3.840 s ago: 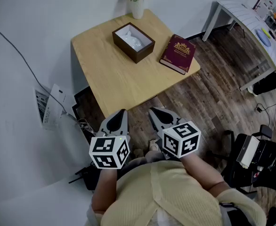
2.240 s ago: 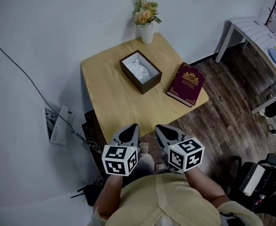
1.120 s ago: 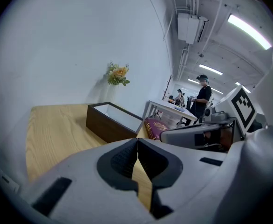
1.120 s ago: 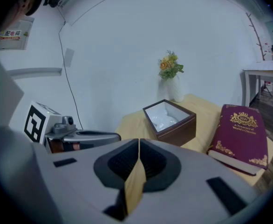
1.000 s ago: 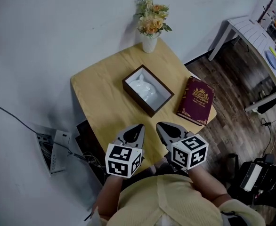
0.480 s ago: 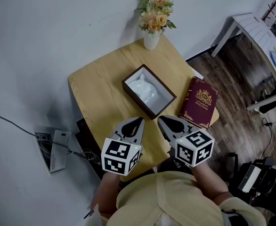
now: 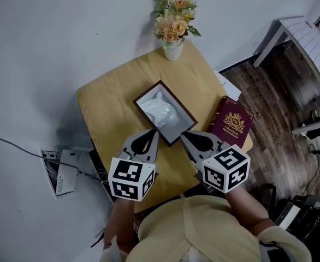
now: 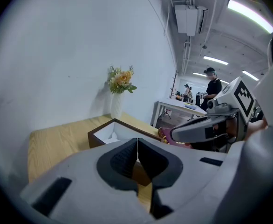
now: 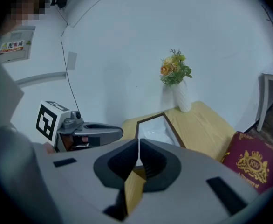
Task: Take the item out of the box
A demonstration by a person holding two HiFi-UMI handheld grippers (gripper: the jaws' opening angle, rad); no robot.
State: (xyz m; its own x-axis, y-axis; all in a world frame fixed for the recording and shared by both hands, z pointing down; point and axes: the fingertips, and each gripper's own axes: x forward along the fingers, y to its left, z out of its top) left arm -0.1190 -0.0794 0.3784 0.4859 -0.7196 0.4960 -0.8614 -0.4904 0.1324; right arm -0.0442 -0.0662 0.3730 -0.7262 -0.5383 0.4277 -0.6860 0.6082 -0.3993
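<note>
A dark brown open box with a white lining sits mid-table. A white item lies inside it; it also shows as the white item and the white item. My left gripper hangs just short of the box's near left corner, jaws shut and empty. My right gripper hovers beside the box's near right corner, also shut with nothing in it. In the left gripper view the box lies right ahead of the closed left gripper. The right gripper points at the box.
A small wooden table stands against a white wall. A white vase with orange flowers is at its far corner. A maroon book lies at the right edge. A cable box sits on the floor at left; a white desk stands at right.
Both grippers have moved forward over the table's near edge, up to the box's near corners. The view has shifted closer over the table. Jaws stay shut.
</note>
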